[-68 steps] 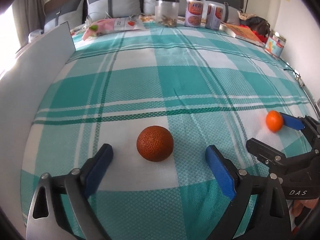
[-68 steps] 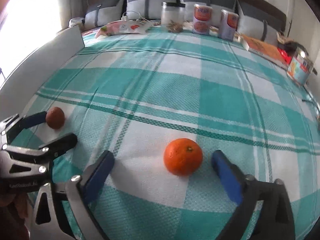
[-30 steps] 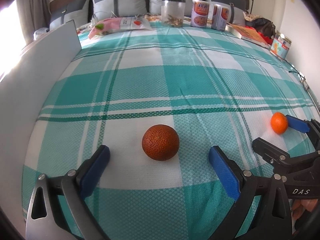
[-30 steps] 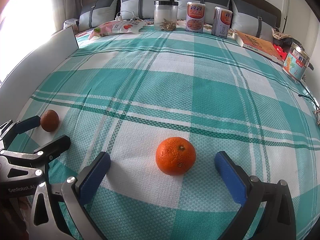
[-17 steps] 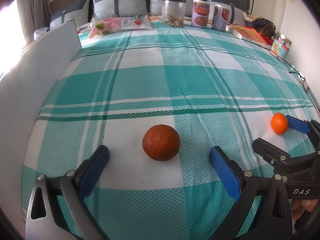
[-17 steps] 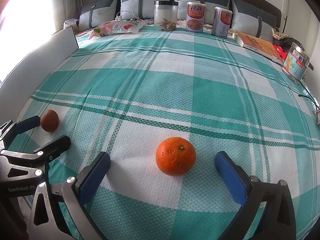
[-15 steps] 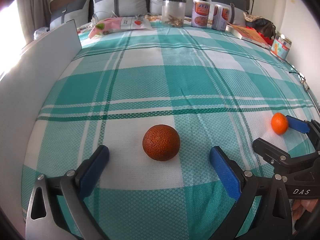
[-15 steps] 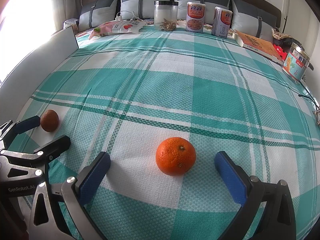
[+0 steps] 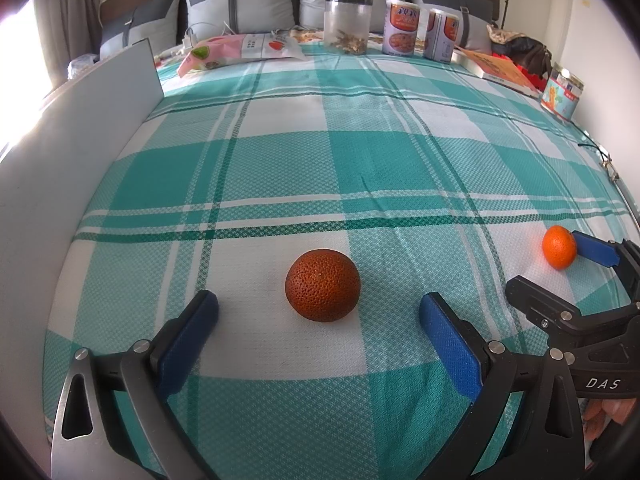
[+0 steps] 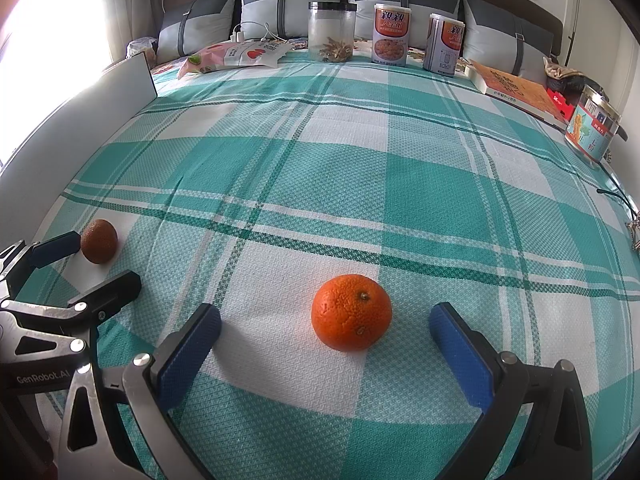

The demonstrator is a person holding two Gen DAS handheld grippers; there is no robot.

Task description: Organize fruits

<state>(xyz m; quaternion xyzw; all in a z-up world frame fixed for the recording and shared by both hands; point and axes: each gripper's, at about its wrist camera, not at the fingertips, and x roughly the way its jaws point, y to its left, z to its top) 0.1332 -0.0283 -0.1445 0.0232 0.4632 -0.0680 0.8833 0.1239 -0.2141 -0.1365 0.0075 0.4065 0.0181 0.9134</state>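
A dark reddish-brown orange (image 9: 322, 285) lies on the teal plaid bedspread (image 9: 360, 152), just ahead of my open left gripper (image 9: 318, 314) and between its blue pads, not touched. It also shows in the right wrist view (image 10: 99, 241). A bright orange (image 10: 351, 312) lies just ahead of my open right gripper (image 10: 326, 326), between its pads and apart from them. It shows small in the left wrist view (image 9: 559, 247), by the right gripper (image 9: 560, 272).
A white board (image 9: 60, 152) stands along the left edge of the bed. At the far end are a snack bag (image 10: 232, 56), a clear jar (image 10: 331, 32), two cans (image 10: 392, 35), a book (image 10: 516, 90) and a tin (image 10: 592, 132). Grey pillows line the headboard.
Both grippers have eased back and risen slightly since the earliest frames, then stayed still. Neither orange has moved.
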